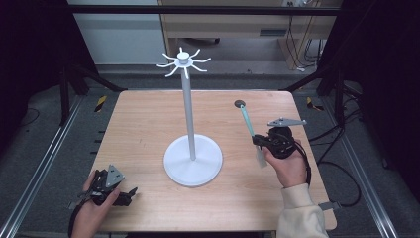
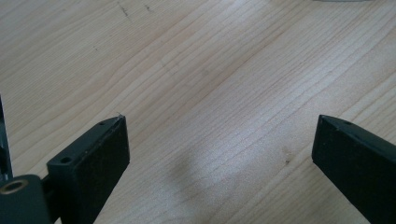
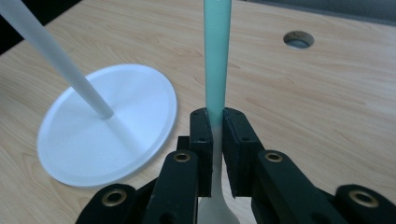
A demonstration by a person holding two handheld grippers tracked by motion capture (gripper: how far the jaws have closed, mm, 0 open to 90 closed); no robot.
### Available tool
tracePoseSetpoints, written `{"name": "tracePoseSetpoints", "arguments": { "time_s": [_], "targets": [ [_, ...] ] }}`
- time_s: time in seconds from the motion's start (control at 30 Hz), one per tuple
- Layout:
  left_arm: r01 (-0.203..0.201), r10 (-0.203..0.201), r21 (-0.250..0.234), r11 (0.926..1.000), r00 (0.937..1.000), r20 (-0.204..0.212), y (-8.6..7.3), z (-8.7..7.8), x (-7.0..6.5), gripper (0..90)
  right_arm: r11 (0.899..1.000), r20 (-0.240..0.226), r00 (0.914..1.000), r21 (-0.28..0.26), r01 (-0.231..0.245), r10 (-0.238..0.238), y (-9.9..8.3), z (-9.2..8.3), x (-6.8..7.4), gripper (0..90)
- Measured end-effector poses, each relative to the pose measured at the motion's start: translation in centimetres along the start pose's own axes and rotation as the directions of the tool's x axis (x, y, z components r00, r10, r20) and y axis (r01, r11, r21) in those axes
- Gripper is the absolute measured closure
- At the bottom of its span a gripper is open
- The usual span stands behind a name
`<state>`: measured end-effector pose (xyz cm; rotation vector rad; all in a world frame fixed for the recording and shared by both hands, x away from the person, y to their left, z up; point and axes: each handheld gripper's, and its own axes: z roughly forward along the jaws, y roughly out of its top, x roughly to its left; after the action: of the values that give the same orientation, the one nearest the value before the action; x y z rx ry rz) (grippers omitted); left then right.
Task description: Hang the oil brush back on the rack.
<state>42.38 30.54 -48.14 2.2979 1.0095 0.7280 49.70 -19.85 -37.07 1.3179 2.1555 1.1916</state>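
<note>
Tabletop (image 1: 143, 124) carries a white stand (image 1: 190, 119) with hooks on top, all bare. Likely job: hang the spoon (image 3: 217, 70); judged midway, picked up but not hung. Right gripper (image 3: 214, 135) fingers clenched on the spoon's neck, held above the tabletop. Left gripper (image 2: 219, 149) fingers spread wide, holding nothing, resting near front-left edge.
</note>
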Motion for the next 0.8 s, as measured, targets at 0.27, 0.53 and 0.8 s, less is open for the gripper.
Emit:
{"name": "tracePoseSetpoints", "arguments": {
  "time_s": [0.27, 0.53, 0.8],
  "targets": [
    [0.003, -0.003, 0.004, 1.0000, 0.9999, -0.012, 0.0, -0.1, 0.2, 3.4, 0.997, -0.039, 0.9987, -0.074, 0.030, -0.033, 1.7, -1.4, 1.5, 83.0],
    [0.024, -0.024, 0.000, 0.9997, 0.9995, -0.022, -0.2, -0.1, 0.3, 3.2, 0.989, -0.064, 0.9949, -0.131, 0.070, -0.078, 3.6, -2.4, 3.2, 82.9],
    [0.041, -0.041, 0.002, 0.9991, 0.9987, -0.030, -0.3, -0.1, 0.5, 3.2, 0.978, -0.085, 0.9921, -0.192, 0.074, -0.092, 5.6, -3.3, 3.7, 82.9]
  ]
}}
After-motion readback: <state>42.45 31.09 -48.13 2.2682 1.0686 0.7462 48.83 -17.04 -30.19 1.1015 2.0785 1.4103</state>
